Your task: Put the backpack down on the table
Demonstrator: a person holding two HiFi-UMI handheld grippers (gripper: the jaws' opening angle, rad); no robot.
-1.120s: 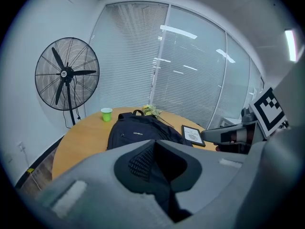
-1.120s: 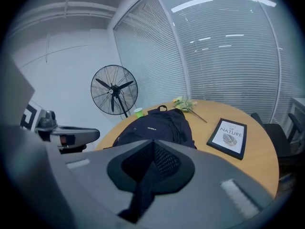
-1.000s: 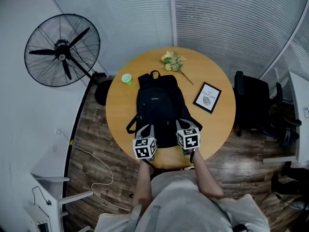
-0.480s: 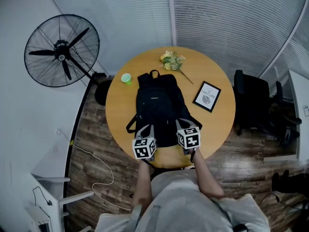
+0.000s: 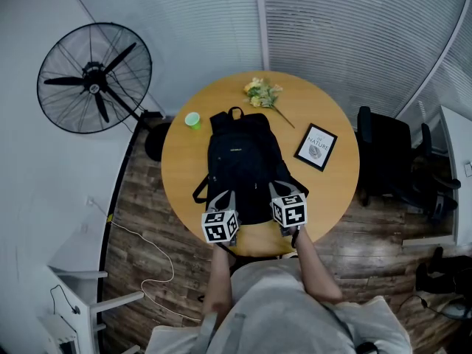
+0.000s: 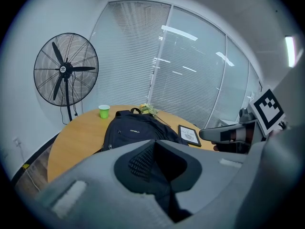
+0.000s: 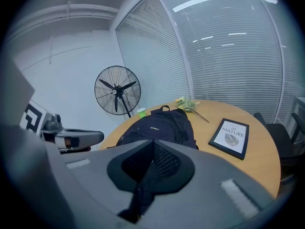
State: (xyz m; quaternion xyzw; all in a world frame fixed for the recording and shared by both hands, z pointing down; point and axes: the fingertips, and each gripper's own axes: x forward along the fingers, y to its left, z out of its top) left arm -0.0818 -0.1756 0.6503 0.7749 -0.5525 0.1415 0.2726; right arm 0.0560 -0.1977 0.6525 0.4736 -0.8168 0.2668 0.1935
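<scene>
A black backpack [image 5: 240, 157] lies flat on the round wooden table [image 5: 335, 190], its top handle pointing to the far side. Both grippers sit at its near end, by the table's front edge. My left gripper [image 5: 220, 198] is shut, and in the left gripper view black backpack fabric [image 6: 153, 163] is pinched between its jaws. My right gripper [image 5: 279, 189] is shut the same way, with a dark strap or fold [image 7: 145, 175] caught between its jaws. The rest of the backpack [image 7: 162, 125] stretches away beyond them.
A green cup [image 5: 193, 120] stands left of the backpack's top, a bunch of flowers [image 5: 263, 93] lies at the far edge, and a framed print [image 5: 317, 148] lies to the right. A standing fan [image 5: 94, 77] is at the left, a black chair [image 5: 385, 161] at the right.
</scene>
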